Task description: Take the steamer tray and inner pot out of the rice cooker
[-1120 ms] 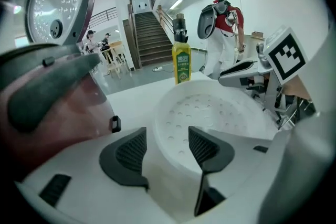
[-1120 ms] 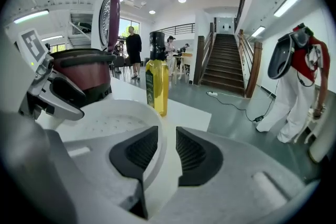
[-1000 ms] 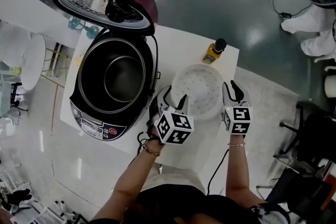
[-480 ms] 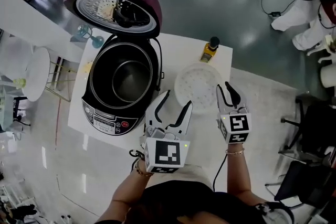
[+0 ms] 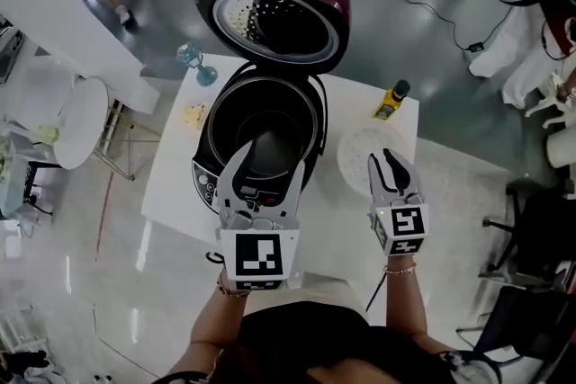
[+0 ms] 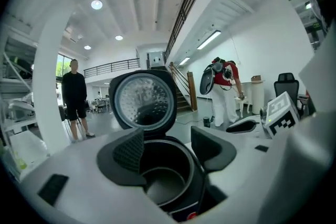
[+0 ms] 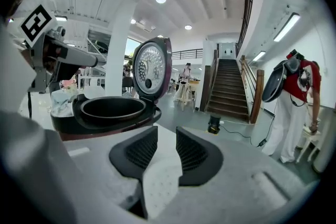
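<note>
Head view: the rice cooker (image 5: 209,180) stands mid-bench with its lid (image 5: 274,22) hinged up at twelve o'clock, so the well is open to reach. The inner pot (image 5: 261,117) is seated in the well and has not been lifted. The steamer tray (image 5: 355,159) lies flat on the bench (image 5: 175,184) at three o'clock of the cooker, apart from it. A yellow bottle (image 5: 390,101) stands at one o'clock of the tray.

My left gripper (image 5: 272,157) hangs above the cooker's front edge at six o'clock, aimed into the well. Left gripper view confirms this: the pot's rim and floor show through the gap. The jaws are released and have just been opening wider, with nothing between the pads. I judge this spread is meant to straddle the pot's rim.

My right gripper (image 5: 388,159) is over the right part of the tray. Right gripper view shows the jaws standing narrowly apart and gripping nothing. The perforated tray is seen through the gap and below it, not pressed by the pads.

Assessment: the tray portion looks complete and the pot remains. The next move calls for lowering the left jaws onto the rim. The right jaws would likely need to cross to the rim's three o'clock side. The pot wall looks smooth, so a one-sided grip may slip or tilt.
</note>
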Motion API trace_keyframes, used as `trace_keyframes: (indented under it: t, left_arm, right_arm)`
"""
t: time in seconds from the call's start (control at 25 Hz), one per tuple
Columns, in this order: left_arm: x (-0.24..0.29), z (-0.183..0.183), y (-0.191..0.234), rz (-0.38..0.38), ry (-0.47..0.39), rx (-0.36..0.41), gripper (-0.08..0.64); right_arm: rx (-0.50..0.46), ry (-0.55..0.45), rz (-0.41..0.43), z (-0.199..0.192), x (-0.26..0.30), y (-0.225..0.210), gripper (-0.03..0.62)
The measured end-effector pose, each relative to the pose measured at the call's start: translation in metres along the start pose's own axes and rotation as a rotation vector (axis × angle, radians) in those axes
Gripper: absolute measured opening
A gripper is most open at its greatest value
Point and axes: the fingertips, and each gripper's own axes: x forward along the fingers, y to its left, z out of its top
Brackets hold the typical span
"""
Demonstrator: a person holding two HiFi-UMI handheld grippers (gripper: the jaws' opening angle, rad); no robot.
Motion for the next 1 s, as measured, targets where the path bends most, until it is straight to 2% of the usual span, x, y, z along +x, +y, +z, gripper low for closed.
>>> trace_keyframes:
  t: [0.08, 0.2, 0.32, 0.52, 0.6, 0.72, 0.8, 1.0]
  left_arm:
    - [-0.011, -0.001, 0.029, 0.039, -0.032, -0.024, 0.265]
    - [-0.029, 0.007, 0.065, 0.064, -0.125, -0.12, 0.265]
    - [-0.04, 0.0, 0.098, 0.075, -0.124, -0.157, 0.265]
    - [-0.039, -0.039, 0.149, 0.106, -0.023, -0.132, 0.265]
    - [-0.037, -0.05, 0.162, 0.095, 0.001, -0.141, 0.273]
    - [-0.024, -0.072, 0.168, 0.015, 0.087, -0.148, 0.307]
    - [-0.014, -0.089, 0.168, -0.025, 0.157, -0.121, 0.325]
    - [0.008, -0.109, 0.165, -0.116, 0.243, -0.075, 0.336]
  right_arm:
    - [0.0, -0.008, -0.001, 0.01, 0.006, 0.016, 0.092]
    - [-0.009, -0.014, 0.001, 0.024, 0.013, 0.038, 0.092]
    - [-0.014, -0.015, -0.003, 0.035, 0.02, 0.056, 0.092]
    - [-0.012, -0.016, -0.008, 0.046, 0.036, 0.08, 0.092]
    - [-0.012, -0.008, -0.006, 0.047, 0.042, 0.087, 0.094]
    - [-0.003, 0.02, -0.007, 0.045, 0.051, 0.096, 0.131]
    - [0.002, 0.039, -0.013, 0.043, 0.054, 0.101, 0.156]
    - [0.021, 0.073, -0.027, 0.04, 0.067, 0.108, 0.199]
